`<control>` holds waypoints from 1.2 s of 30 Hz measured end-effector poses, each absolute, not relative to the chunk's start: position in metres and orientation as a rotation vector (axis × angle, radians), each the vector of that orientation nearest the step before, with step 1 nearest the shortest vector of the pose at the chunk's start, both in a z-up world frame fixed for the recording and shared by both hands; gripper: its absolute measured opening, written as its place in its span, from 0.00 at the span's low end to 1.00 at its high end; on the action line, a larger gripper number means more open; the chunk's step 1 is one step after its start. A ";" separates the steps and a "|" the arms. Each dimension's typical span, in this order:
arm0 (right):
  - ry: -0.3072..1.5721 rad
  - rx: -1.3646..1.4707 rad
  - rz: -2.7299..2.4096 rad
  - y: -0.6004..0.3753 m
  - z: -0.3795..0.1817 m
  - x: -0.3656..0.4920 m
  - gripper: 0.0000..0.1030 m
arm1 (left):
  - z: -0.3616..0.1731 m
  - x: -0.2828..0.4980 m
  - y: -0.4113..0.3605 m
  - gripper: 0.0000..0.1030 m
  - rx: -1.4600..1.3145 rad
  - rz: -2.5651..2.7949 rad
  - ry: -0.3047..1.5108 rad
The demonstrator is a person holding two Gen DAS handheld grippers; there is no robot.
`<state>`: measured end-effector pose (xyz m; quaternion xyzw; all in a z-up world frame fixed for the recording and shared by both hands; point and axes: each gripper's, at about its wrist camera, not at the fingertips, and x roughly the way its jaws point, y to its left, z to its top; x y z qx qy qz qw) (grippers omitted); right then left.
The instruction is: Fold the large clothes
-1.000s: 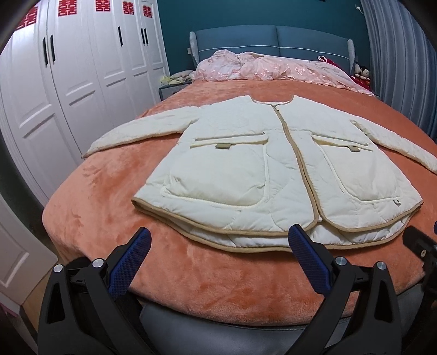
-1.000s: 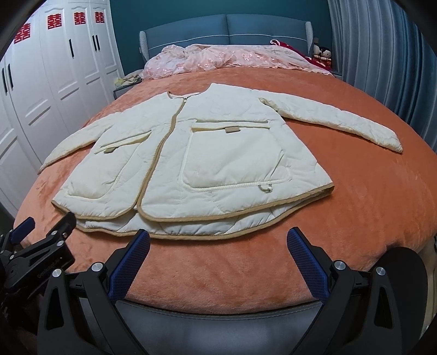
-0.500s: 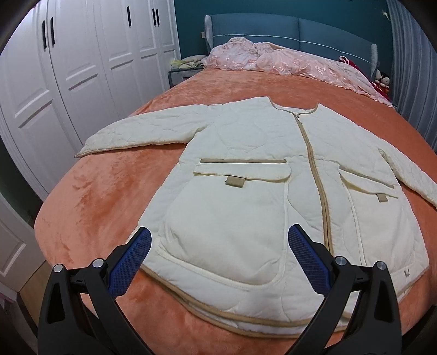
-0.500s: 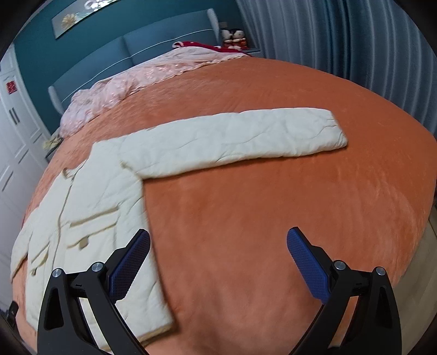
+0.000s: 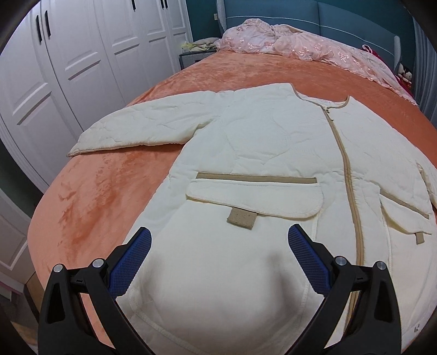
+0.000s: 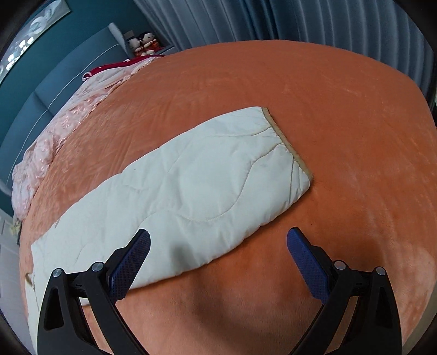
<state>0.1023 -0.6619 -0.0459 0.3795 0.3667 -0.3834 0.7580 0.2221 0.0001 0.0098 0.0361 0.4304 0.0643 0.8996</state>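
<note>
A cream quilted jacket [image 5: 273,153] with tan trim lies flat, front up and zipped, on the orange bed cover [image 5: 103,191]. Its left sleeve [image 5: 142,128] stretches out toward the wardrobe. My left gripper [image 5: 218,240] is open and empty, low over the jacket's left pocket below the flap [image 5: 254,196]. In the right wrist view the jacket's other sleeve [image 6: 191,191] lies spread on the cover, its tan cuff [image 6: 286,142] pointing toward the curtain. My right gripper [image 6: 218,240] is open and empty, just above the sleeve's near edge.
A pink quilt [image 5: 295,46] is bunched at the blue headboard [image 5: 314,13]. White wardrobe doors [image 5: 68,54] stand along the left of the bed. Grey curtains [image 6: 300,21] hang beyond the bed's right side. Stuffed dolls [image 6: 143,43] sit by the headboard.
Both grippers have moved forward and lower over the bed. The left one has gone from the hem in over the pocket. The right one has swung right and closed in on the sleeve.
</note>
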 end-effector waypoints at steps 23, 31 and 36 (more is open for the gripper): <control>0.624 0.352 0.165 -0.284 0.110 0.343 0.11 | 0.018 0.258 0.051 0.95 -0.060 0.159 0.872; 0.755 0.242 0.438 -0.138 0.074 0.349 0.34 | 0.018 0.273 0.091 0.95 -0.153 0.122 0.896; 0.682 0.339 0.311 -0.197 0.078 0.306 0.58 | 0.015 0.299 0.086 0.95 -0.282 -0.002 0.917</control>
